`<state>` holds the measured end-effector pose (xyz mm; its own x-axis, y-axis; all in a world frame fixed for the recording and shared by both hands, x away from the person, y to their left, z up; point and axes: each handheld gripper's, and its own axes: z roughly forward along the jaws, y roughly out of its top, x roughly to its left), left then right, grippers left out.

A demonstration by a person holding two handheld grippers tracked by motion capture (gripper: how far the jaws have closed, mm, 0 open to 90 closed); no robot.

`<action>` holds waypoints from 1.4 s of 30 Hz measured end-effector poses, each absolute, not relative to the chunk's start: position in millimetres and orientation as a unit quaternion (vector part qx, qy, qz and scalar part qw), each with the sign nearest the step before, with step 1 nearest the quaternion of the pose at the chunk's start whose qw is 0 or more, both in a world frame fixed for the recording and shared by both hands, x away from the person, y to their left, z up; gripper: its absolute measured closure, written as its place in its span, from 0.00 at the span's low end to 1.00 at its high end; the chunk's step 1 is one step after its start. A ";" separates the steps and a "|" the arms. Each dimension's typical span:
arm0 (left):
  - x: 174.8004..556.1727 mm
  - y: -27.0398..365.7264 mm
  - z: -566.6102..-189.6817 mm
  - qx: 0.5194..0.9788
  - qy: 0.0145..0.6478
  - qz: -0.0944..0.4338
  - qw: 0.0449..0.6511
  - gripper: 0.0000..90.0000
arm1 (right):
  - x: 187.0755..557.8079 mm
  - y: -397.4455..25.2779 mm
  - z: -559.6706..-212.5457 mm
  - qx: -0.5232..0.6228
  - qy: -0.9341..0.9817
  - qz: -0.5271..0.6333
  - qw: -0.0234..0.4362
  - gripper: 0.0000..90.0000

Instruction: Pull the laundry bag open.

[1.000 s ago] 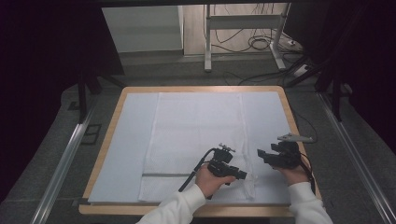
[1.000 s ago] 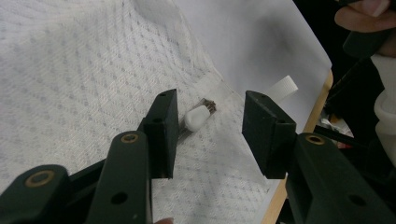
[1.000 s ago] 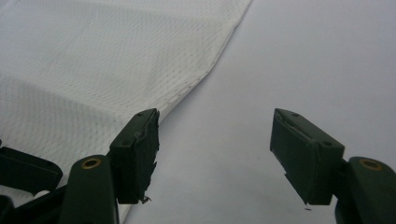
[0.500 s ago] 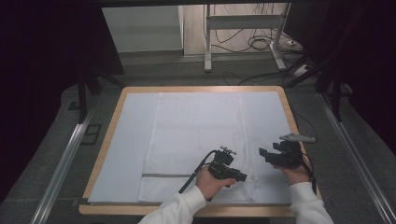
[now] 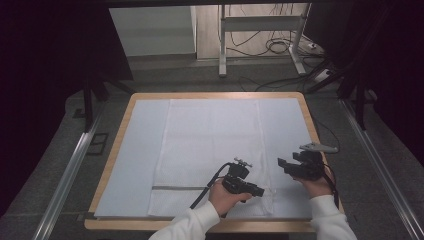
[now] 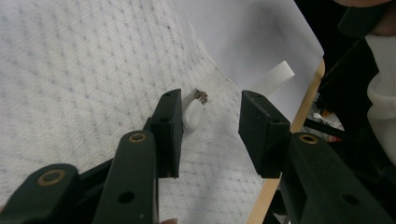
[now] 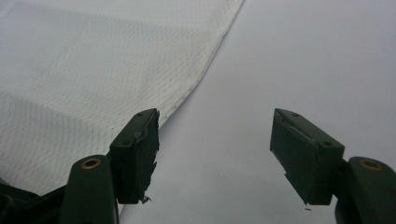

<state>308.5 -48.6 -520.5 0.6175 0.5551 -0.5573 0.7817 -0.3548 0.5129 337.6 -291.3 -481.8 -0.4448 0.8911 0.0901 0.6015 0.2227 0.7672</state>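
Observation:
A white mesh cloth lies flat on the pale sheet that covers the wooden-edged table. My left gripper hovers low over the cloth's near right corner, jaws open; in the left gripper view the cloth fills the left, and a small white tab sits on it by the left jaw. A white ribbed strip lies on the sheet past the corner. My right gripper is open over bare sheet, just right of the cloth's edge.
A grey band crosses the cloth near its front left. The table's wooden rim runs close by the left gripper. Metal rails flank the table, and a desk frame with cables stands behind it.
Both grippers stay near the cloth's near right corner; the left one has edged slightly right and toward the front edge. Nothing was grasped.

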 end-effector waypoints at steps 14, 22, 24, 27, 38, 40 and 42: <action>312.0 -57.8 -528.3 0.810 0.416 -0.135 0.391 0.87 | 338.2 -291.9 -482.4 0.492 0.758 0.382 0.191 0.36; 313.8 -55.6 -529.6 0.813 0.414 -0.123 0.391 0.95 | 338.1 -289.9 -483.6 0.490 0.762 0.378 0.191 0.36; 314.6 -55.4 -529.9 0.813 0.414 -0.123 0.391 0.96 | 338.5 -289.7 -484.4 0.490 0.764 0.375 0.192 0.36; 314.6 -55.2 -529.9 0.813 0.413 -0.122 0.392 0.96 | 338.6 -289.9 -484.5 0.490 0.763 0.375 0.192 0.36; 315.1 -51.8 -528.0 0.815 0.404 -0.115 0.398 0.96 | 338.8 -291.5 -484.4 0.495 0.762 0.374 0.187 0.35; 315.1 -50.1 -526.7 0.815 0.403 -0.115 0.401 0.96 | 338.7 -292.2 -483.8 0.496 0.761 0.375 0.183 0.35; 314.8 -48.2 -524.9 0.814 0.400 -0.116 0.405 0.96 | 338.4 -293.2 -483.0 0.496 0.762 0.375 0.182 0.35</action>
<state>314.8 -48.2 -524.9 0.6526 0.5571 -0.5136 0.7455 -0.3512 0.5664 338.4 -293.2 -483.0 -0.4411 0.8923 0.0956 0.6198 0.2259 0.7515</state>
